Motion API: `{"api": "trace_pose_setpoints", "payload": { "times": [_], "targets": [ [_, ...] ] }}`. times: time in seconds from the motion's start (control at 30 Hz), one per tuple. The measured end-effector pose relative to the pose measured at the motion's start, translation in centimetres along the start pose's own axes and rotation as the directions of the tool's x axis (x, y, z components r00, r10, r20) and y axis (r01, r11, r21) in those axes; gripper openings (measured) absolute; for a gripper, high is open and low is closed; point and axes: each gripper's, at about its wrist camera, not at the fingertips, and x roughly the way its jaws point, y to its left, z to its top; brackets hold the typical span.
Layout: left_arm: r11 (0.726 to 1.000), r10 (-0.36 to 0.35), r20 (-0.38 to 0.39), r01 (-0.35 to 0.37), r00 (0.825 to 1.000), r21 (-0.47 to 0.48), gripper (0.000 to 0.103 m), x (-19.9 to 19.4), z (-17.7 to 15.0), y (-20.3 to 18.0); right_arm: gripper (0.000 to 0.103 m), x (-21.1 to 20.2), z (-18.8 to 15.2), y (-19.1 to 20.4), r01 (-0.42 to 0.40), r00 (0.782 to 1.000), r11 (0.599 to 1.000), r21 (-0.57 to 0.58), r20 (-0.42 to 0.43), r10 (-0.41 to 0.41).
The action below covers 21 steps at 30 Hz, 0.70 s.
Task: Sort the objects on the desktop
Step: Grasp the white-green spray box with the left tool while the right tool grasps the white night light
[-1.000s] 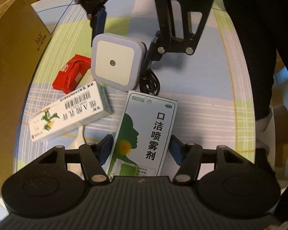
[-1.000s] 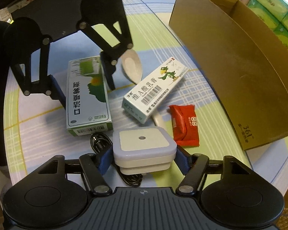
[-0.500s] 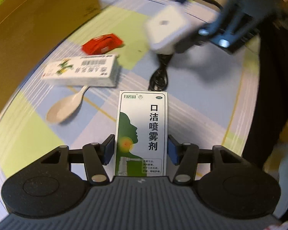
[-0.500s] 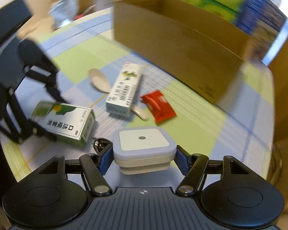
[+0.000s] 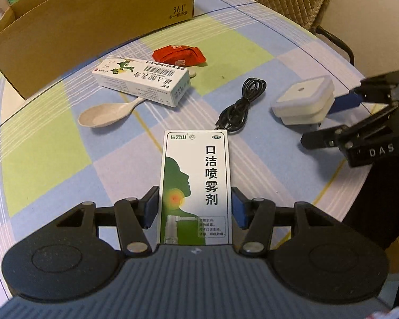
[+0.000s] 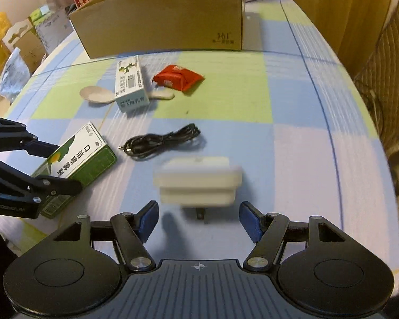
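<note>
My left gripper (image 5: 194, 208) is shut on a green and white throat-spray box (image 5: 196, 175), which points forward along the fingers. In the right wrist view the same box (image 6: 77, 156) sits tilted in that gripper at the left. My right gripper (image 6: 199, 219) stands open. A white square night light (image 6: 198, 180) is just beyond its fingertips, blurred, with its plug pins facing me. On the checked tablecloth lie a black cable (image 6: 162, 142), a white ointment box (image 6: 130, 85), a beige spoon (image 6: 95, 94) and a red snack packet (image 6: 177, 78).
A long open cardboard box (image 6: 159, 18) stands across the far side of the round table (image 6: 292, 146). A wicker chair (image 6: 385, 66) is at the right edge. Bags and cartons crowd the far left beyond the table.
Both grippers have swung round to face the cardboard box. The right gripper has opened and let go of the night light. The left gripper still holds the spray box.
</note>
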Motion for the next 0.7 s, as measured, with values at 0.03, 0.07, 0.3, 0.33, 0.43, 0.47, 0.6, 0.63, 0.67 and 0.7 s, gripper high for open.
{"api": "trace_pose_setpoints", "payload": {
  "times": [0.03,0.07,0.3,0.33,0.43,0.47,0.6,0.63,0.67,0.7],
  "targets": [
    [1.000,0.002,0.003,-0.002,1.000,-0.007,0.051,0.0,0.0,0.0,0.065,0.1,-0.1,0.0,0.003,1.000,1.000,0.001,0.001,-0.003],
    [1.000,0.003,0.008,-0.003,1.000,-0.019,0.051,-0.1,-0.1,0.1,0.066,0.1,-0.2,0.1,0.006,1.000,1.000,0.002,0.006,-0.006],
    [0.997,-0.001,0.030,0.003,1.000,-0.073,0.051,0.3,0.0,0.4,0.076,-0.3,0.2,-0.2,0.030,0.996,0.999,0.041,0.085,-0.033],
    [0.997,-0.001,0.032,0.003,0.999,-0.083,0.052,0.3,0.0,0.5,0.076,-0.3,0.3,-0.3,0.030,0.995,0.998,0.051,0.097,-0.034],
    [0.994,0.000,0.038,0.004,0.999,-0.112,0.052,0.6,0.1,0.6,0.076,-0.1,0.7,-0.2,0.031,0.994,0.998,0.056,0.105,-0.037],
    [0.993,0.001,0.039,0.004,0.999,-0.119,0.052,0.7,0.1,0.7,0.076,0.1,0.8,-0.1,0.035,0.994,0.998,0.052,0.105,-0.040],
    [0.991,0.002,0.043,0.004,0.999,-0.137,0.052,1.0,0.3,0.7,0.076,0.7,0.9,0.2,0.039,0.995,0.998,0.043,0.095,-0.043],
    [0.990,0.003,0.044,0.003,0.999,-0.141,0.052,1.1,0.3,0.7,0.075,0.8,0.9,0.3,0.040,0.994,0.998,0.043,0.095,-0.044],
    [0.990,0.005,0.043,0.001,0.999,-0.143,0.052,1.2,0.4,0.7,0.070,0.9,0.9,0.3,0.041,0.995,0.998,0.040,0.092,-0.045],
    [0.990,0.008,0.043,-0.002,0.999,-0.142,0.052,1.2,0.4,0.7,0.065,1.0,0.8,0.4,0.044,0.995,0.998,0.035,0.087,-0.047]
  ]
}}
